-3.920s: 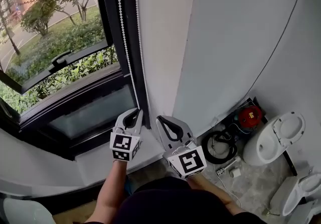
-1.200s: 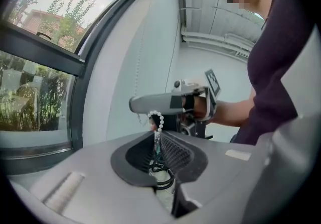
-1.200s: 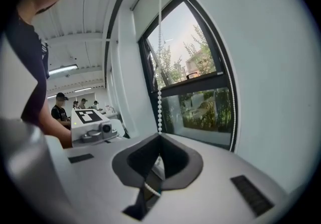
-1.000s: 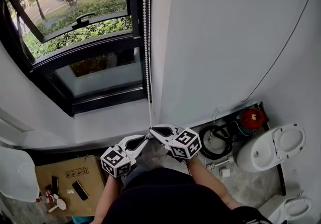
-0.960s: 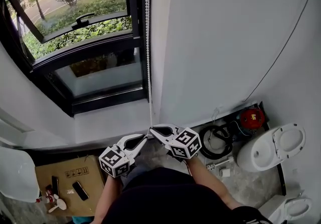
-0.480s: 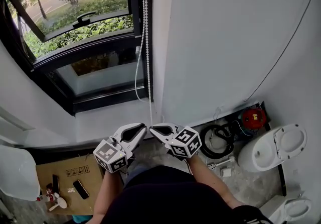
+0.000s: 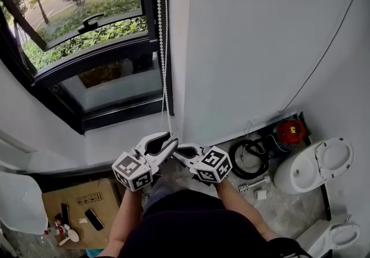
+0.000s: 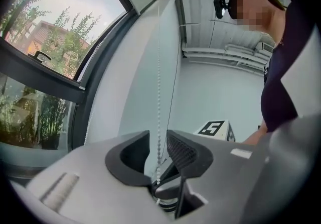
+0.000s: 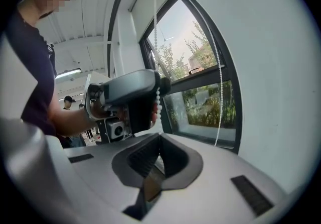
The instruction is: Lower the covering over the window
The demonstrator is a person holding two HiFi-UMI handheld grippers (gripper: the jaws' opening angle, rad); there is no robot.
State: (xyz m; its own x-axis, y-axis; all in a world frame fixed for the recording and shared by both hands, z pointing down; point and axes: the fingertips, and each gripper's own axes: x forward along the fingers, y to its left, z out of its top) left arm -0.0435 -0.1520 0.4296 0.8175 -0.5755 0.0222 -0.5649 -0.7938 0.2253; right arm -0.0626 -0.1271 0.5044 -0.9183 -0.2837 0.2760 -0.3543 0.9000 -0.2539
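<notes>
A white bead chain [image 7: 162,48] hangs down the black window frame [image 7: 151,31] to my two grippers at sill height. In the head view my left gripper [image 7: 170,138] is just left of the right gripper [image 7: 178,150]. In the left gripper view the bead chain [image 8: 159,117] runs down the gap between the left gripper's [image 8: 158,140] jaws, which have just been opening and do not press it. My right gripper [image 9: 159,140] is shut on the bead chain [image 9: 158,98], which rises from its tips past the left gripper. A second strand [image 9: 218,102] hangs by the glass. No blind shows over the window.
The white sill [image 7: 115,135] lies under the window, with a plain white wall [image 7: 260,37] to the right. On the floor are a cardboard box [image 7: 69,207] with small items, a cable coil [image 7: 248,158], a red device [image 7: 289,131] and toilet bowls [image 7: 315,164].
My left gripper opened off the chain and moved up and right, beside the right gripper's tips. The loose bow in the chain has straightened. The right gripper has kept still.
</notes>
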